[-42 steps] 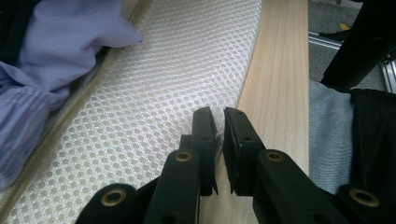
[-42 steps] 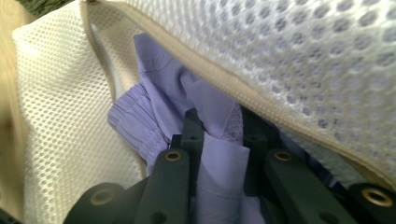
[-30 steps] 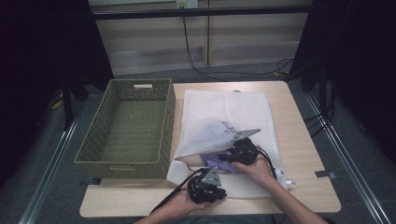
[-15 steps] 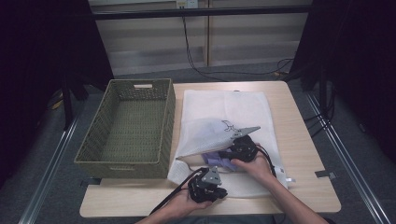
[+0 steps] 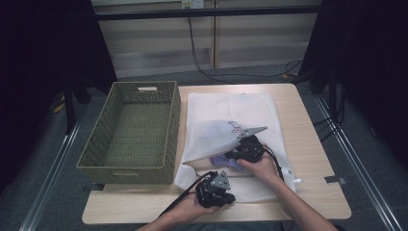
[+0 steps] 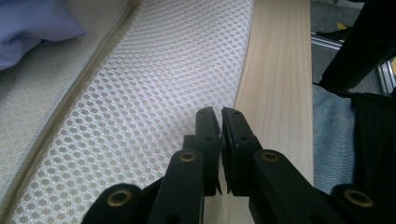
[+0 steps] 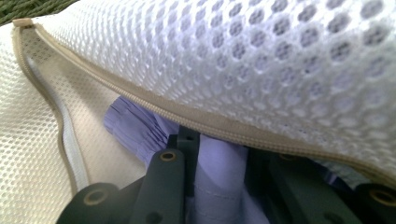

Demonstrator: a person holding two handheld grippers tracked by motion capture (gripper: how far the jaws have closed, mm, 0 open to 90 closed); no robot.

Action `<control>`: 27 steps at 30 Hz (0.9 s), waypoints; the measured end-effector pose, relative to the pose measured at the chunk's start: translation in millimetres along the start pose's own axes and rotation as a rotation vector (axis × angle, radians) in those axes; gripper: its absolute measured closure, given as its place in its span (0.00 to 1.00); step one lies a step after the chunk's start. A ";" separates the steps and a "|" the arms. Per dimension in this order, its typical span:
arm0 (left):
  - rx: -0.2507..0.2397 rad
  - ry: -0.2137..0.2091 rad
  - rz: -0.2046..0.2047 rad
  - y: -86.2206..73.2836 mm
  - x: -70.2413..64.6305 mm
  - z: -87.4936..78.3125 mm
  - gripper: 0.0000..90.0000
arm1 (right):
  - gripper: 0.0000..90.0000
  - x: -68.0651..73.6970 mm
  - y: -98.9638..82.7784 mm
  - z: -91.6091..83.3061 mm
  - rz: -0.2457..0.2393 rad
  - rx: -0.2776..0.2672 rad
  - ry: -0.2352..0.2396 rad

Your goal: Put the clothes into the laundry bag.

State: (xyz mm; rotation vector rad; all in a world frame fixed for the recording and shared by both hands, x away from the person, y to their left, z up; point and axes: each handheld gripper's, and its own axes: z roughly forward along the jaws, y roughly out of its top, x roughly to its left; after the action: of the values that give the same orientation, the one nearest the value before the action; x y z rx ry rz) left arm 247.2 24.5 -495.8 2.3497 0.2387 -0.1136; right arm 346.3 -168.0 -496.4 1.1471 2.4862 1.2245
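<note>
Right gripper (image 7: 219, 186) reaches under the raised zip edge of the white mesh laundry bag (image 5: 231, 120), its jaws partly closed on a lavender garment (image 7: 140, 126) lying just inside the mouth, apparently to feed it in. Left gripper (image 6: 220, 126) is pinched shut on the bag's lower mesh layer at the near table (image 5: 308, 115) edge, evidently anchoring it so the opening stays put. Beside the bag stands a green woven basket (image 5: 130, 132).

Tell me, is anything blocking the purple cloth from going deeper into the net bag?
Nothing visible blocks it. The right gripper holds the purple cloth in the bag's open mouth, and the bag's top layer arches above it. The left gripper pinches the bag's bottom edge.
</note>
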 end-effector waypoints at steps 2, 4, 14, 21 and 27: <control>0.041 0.021 0.015 1.9 -0.1 -2.2 0.96 | 0.82 -2.0 1.1 1.7 0.002 -0.006 -0.005; 0.022 0.010 0.012 1.8 -1.0 -0.6 0.96 | 0.82 -3.1 1.7 2.9 -0.001 -0.015 -0.012; 0.048 0.020 0.019 2.9 -1.2 -2.2 0.97 | 0.82 -8.3 3.2 7.4 0.009 -0.039 -0.033; 0.023 0.023 0.012 1.7 -2.0 -0.6 0.97 | 0.81 -11.9 5.3 12.3 0.020 -0.055 -0.056; 0.018 0.023 0.012 1.7 -2.2 -0.1 0.97 | 0.80 -14.3 7.9 16.5 0.041 -0.063 -0.072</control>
State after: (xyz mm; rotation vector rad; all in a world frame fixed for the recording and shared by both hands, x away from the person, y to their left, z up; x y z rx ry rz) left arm 245.4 23.1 -494.3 2.3705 0.2354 -0.0838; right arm 367.9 -164.6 -504.2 1.2099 2.3660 1.2394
